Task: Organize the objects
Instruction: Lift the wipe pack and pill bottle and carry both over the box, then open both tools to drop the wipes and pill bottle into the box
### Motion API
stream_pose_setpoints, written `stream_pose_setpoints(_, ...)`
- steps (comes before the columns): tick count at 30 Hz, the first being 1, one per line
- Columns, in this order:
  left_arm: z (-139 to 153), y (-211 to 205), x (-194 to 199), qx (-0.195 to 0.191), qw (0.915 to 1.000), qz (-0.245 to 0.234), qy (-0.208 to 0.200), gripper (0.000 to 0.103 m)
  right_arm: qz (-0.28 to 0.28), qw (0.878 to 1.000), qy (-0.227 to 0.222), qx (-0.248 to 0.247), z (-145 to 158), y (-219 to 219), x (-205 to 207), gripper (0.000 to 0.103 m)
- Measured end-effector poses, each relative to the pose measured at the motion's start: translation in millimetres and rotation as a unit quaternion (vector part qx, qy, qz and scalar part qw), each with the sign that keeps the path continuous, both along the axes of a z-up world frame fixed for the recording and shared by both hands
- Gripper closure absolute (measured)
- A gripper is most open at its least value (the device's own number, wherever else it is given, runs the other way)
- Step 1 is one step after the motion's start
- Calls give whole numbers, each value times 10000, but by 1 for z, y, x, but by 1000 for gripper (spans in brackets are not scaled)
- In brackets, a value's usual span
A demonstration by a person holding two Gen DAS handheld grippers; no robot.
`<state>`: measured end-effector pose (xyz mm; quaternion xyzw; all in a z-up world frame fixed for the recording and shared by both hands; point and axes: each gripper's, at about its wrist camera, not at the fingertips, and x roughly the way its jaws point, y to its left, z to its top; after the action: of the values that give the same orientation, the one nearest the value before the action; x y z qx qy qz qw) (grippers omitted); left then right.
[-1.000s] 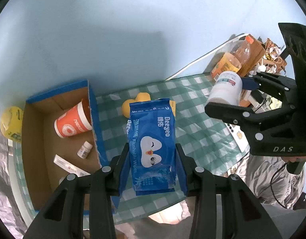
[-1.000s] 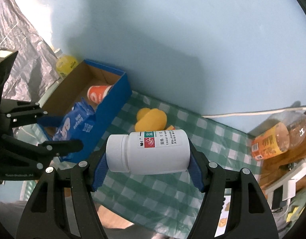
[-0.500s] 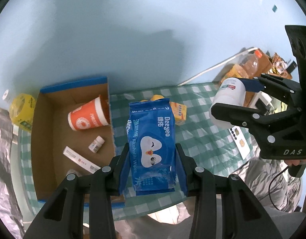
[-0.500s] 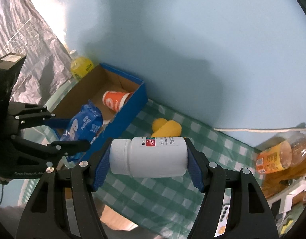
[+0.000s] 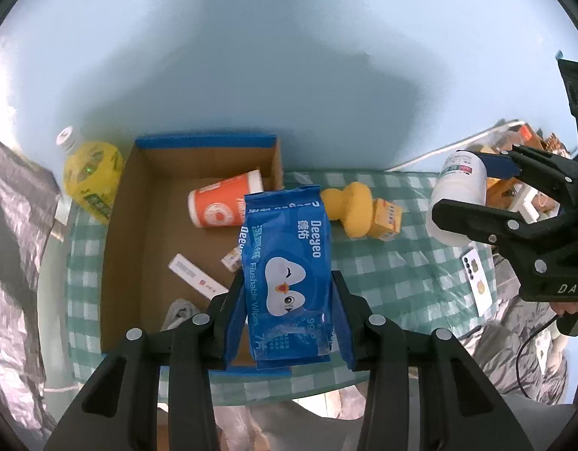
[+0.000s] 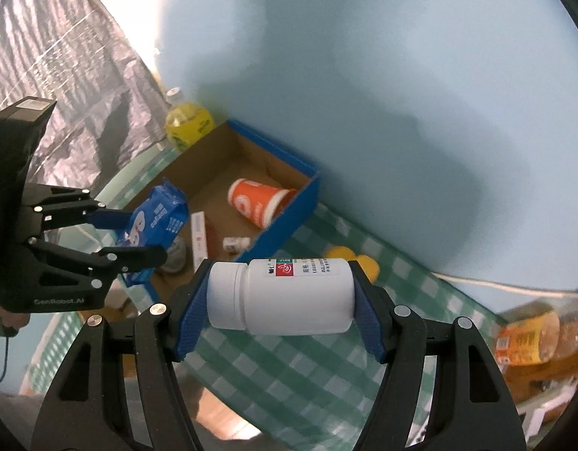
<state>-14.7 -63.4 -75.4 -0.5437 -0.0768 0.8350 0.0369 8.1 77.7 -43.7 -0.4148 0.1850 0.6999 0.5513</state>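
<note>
My left gripper (image 5: 285, 321) is shut on a blue pack of flushable wipes (image 5: 287, 263), held in the air above the near right part of an open cardboard box (image 5: 146, 203) with blue rims. From the right wrist view the same wipes pack (image 6: 155, 218) hangs over the box (image 6: 289, 195). My right gripper (image 6: 279, 319) is shut on a white pill bottle (image 6: 285, 295) lying sideways, cap to the left, above the checked cloth. Seen from the left wrist, that bottle (image 5: 458, 195) hovers right of the box.
In the box lie an orange paper cup (image 5: 223, 205), a small vial (image 5: 232, 259), a flat white packet (image 5: 195, 276) and a grey crumpled item (image 5: 180, 312). A yellow toy (image 5: 351, 206) and small orange carton (image 5: 386, 220) sit on the green checked cloth (image 5: 394, 274). A yellow drink bottle (image 5: 90, 176) stands left of the box; clutter fills the far right.
Both grippers have swung left with their loads. The wipes pack now hangs over the box instead of over the cloth beside it, and the pill bottle has come closer to the box.
</note>
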Motion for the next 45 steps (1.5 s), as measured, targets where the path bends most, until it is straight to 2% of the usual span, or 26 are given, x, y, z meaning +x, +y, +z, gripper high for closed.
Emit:
stream_pose_setpoints(17, -18, -49, 16, 118, 9975, 682, -120, 61, 713, 9970, -114, -292, -23, 40, -67, 34)
stream_pose_setpoints(25, -40, -69, 21, 251, 9951, 917, -281, 61, 981, 9931, -237, -595, -47, 67, -94, 34)
stream_pose_setpoints(40, -86, -91, 15, 248, 9911, 1081, -730, 60, 672, 9914, -203, -1107, -93, 105, -106, 34)
stream_pose_setpoints(43, -92, -92, 14, 46, 9891, 1187, -874, 45, 612, 9923, -241, -1045, -96, 105, -108, 33)
stream_pose_setpoints(44, -91, -92, 15, -18, 9887, 1214, -879, 36, 597, 9930, -232, -993, -96, 105, -107, 33)
stream_pose_setpoints(45, -89, -92, 16, -54, 9887, 1230, -858, 31, 561, 9938, -217, -933, -95, 104, -106, 29)
